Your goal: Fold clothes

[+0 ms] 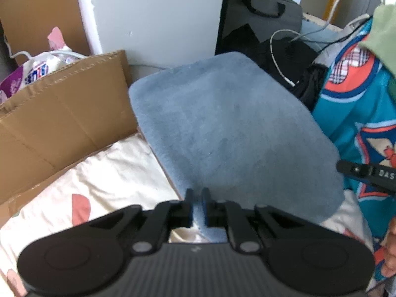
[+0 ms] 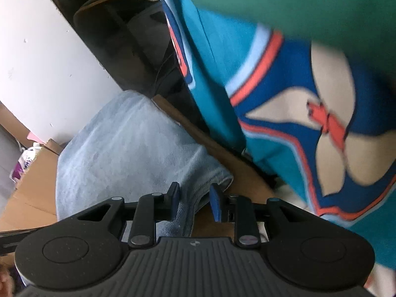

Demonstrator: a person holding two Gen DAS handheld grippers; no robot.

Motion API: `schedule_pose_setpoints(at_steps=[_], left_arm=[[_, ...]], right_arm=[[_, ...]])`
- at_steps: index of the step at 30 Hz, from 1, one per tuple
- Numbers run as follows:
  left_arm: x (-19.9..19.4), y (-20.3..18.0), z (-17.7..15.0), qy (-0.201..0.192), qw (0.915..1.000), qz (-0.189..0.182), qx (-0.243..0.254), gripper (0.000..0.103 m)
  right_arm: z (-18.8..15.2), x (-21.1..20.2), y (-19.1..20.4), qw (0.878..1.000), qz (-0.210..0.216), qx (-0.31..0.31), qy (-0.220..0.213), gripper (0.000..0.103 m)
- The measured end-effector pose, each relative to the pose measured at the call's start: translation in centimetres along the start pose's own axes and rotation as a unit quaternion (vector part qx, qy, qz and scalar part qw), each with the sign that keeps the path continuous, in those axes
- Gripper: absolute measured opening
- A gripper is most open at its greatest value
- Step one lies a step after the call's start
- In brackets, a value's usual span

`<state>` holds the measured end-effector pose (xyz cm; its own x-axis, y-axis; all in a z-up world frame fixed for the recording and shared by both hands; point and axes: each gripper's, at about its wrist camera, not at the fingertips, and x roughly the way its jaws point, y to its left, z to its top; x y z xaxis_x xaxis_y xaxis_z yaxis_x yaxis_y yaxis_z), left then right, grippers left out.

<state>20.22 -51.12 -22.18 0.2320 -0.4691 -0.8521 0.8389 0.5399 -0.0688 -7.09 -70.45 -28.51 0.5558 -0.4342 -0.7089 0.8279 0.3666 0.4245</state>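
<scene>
Facing: you have both tools pointed at a blue folded cloth (image 1: 230, 133) lying flat, with a printed bed sheet (image 1: 104, 178) under its near-left edge.
Left tool (image 1: 197, 206): fingers nearly together with a thin slot between them; the near edge of the blue cloth lies at that slot. Whether the pads pinch fabric, you cannot tell.
Right tool (image 2: 194, 201): fingers set a moderate way apart, holding nothing. The near-right corner of the blue cloth runs into the gap between them but is not clamped.
Cloth position: the cloth lies directly ahead of both tools and stretches away from you; in the left wrist view its long axis runs from the tool toward the white wall panel (image 1: 158, 19).
Cloth shape: edges are straight, corners rounded and the top face is smooth. This fits either a finished fold or one stage of a further fold; the views do not settle which.
Nearer tool: both sit at the near edge, the left about mid-edge and the right at the right corner.
Other garment: a teal printed garment (image 2: 284, 104) hangs close on the right, just beside the cloth.
Obstructions: a cardboard box (image 1: 61, 109) borders the left side; cables (image 1: 284, 49) and a dark bag (image 1: 259, 14) lie behind.
</scene>
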Motion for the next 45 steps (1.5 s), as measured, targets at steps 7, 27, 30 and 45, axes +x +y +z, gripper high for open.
schedule_pose_setpoints(at_steps=[7,27,30,45], left_arm=[[-5.2,0.9,0.7,0.004,0.9995,0.022,-0.023,0.049],[-24.6,2.5,1.8,-0.023,0.9967,0.030,-0.071,0.088],[-27.2,2.9,1.0,-0.020,0.9960,0.040,-0.078,0.088],[-39.2,3.3,-3.0,-0.036,0.9900,0.075,-0.114,0.093]], right_arm=[[1.9,-2.4,2.9,1.000,-0.008,-0.003,0.025,0.029],[4.3,-14.7,13.5,0.996,0.034,-0.048,0.063,0.092],[4.5,-17.0,14.8,0.995,0.041,-0.054,0.067,0.095],[5.2,-27.6,20.3,0.991,0.057,-0.098,0.064,0.102]])
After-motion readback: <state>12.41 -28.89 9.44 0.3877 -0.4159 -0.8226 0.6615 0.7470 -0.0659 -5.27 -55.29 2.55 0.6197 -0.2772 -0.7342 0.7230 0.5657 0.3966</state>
